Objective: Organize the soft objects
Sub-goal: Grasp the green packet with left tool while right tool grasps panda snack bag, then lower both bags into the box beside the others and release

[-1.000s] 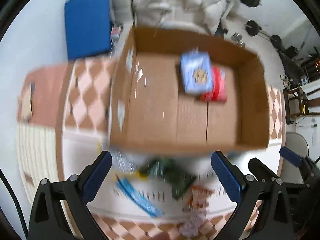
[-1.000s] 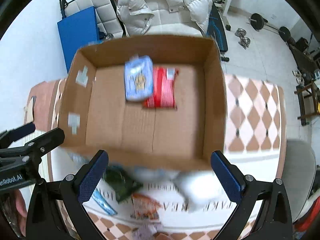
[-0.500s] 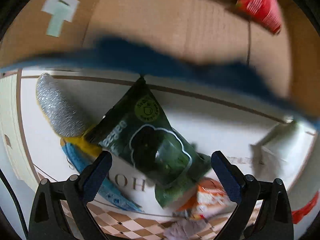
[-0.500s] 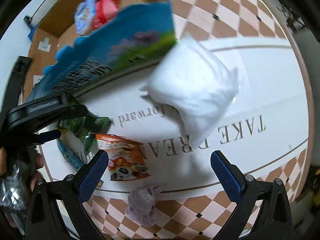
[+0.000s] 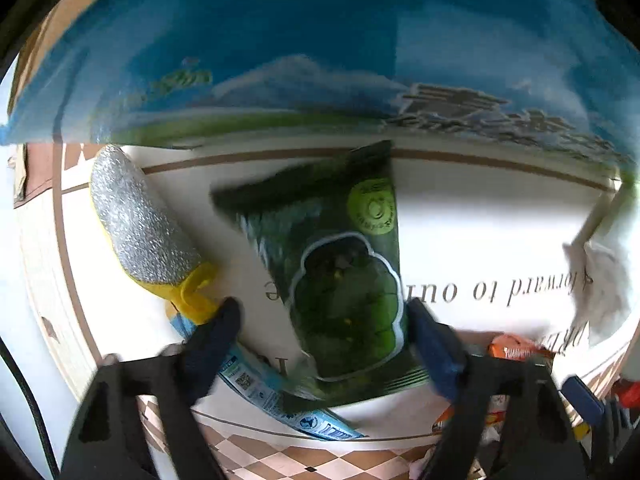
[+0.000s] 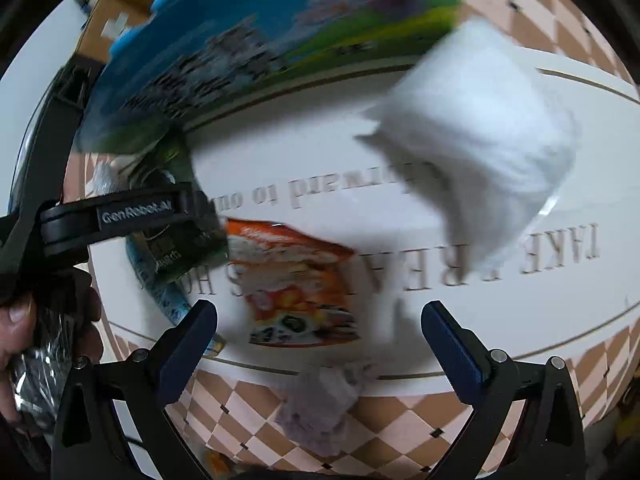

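Note:
A dark green snack bag (image 5: 344,280) lies on the white mat, its lower part between the open fingers of my left gripper (image 5: 324,328). The left gripper also shows at the left of the right wrist view (image 6: 132,216), over the green bag (image 6: 180,248). My right gripper (image 6: 320,344) is open and empty above an orange snack bag (image 6: 296,288). A white soft pack (image 6: 488,152) lies to the right. A large blue pack (image 5: 320,52) fills the top, also in the right wrist view (image 6: 256,40). A lilac crumpled cloth (image 6: 320,404) lies near the fingers.
A silver scrubber with a yellow handle (image 5: 144,228) and a light blue wrapper (image 5: 272,400) lie left of the green bag. The cardboard box edge (image 6: 108,20) shows behind the blue pack. The white mat (image 6: 560,300) lies on a checkered cloth (image 6: 400,420).
Both grippers dropped from above the cardboard box to the mat. The left gripper closed in around the green bag; the right moved nearer the orange bag. Both frames are motion-blurred.

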Available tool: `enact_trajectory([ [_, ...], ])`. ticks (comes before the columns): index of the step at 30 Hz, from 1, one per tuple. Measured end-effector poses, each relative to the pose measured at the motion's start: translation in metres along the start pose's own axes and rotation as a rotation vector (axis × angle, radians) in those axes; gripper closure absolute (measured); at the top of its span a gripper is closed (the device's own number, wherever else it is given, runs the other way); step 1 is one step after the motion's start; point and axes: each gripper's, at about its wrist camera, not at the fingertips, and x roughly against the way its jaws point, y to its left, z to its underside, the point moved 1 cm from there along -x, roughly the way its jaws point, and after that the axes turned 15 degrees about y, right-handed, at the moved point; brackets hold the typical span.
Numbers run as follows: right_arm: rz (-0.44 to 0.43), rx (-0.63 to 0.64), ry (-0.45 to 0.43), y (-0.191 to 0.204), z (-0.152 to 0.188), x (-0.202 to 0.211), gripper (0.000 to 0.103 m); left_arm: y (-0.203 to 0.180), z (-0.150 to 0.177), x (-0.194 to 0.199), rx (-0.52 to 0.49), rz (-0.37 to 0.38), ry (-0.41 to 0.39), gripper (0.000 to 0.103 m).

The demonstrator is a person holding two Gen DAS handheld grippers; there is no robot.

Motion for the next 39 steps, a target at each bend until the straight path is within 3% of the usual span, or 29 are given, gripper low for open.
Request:
enact_trajectory([
  [1,0.006,0.007,0.005,0.004,-0.003,-0.003,0.0,0.0,0.0,0.0,-0.005,-0.001,-0.003,0.048],
  [3,0.016,0.015,0.016,0.011,-0.006,-0.01,0.0,0.0,0.001,0.0,-0.012,-0.004,-0.009,0.061],
  [8,0.02,0.01,0.053,0.012,-0.014,-0.027,0.006,0.009,0.01,-0.002,-0.004,0.005,-0.018,0.068],
  [10,0.029,0.007,0.074,0.012,-0.018,-0.034,0.02,0.009,0.02,-0.004,0.002,0.014,-0.012,0.069],
  [11,0.036,0.009,0.087,0.011,-0.018,-0.037,0.035,0.01,0.028,-0.009,0.0,0.012,-0.01,0.069],
  [13,0.055,0.016,0.084,0.011,-0.015,-0.038,0.047,0.006,0.043,-0.015,-0.012,-0.003,-0.009,0.069],
  [15,0.069,0.017,0.09,0.01,-0.01,-0.037,0.052,0.004,0.051,-0.013,-0.027,-0.016,-0.011,0.069],
  [21,0.126,0.021,0.11,0.003,0.015,-0.038,0.056,-0.014,0.079,-0.028,-0.056,0.036,0.026,0.066],
  [29,0.142,0.009,0.136,0.0,0.025,-0.046,0.046,0.006,0.072,-0.036,-0.01,0.091,0.04,0.063],
  [34,0.146,0.006,0.137,0.0,0.03,-0.048,0.046,0.02,0.072,-0.034,-0.008,0.087,0.027,0.066],
  [39,0.161,0.02,0.124,0.007,0.037,-0.053,0.056,0.01,0.09,-0.036,-0.013,0.09,0.009,0.07],
])
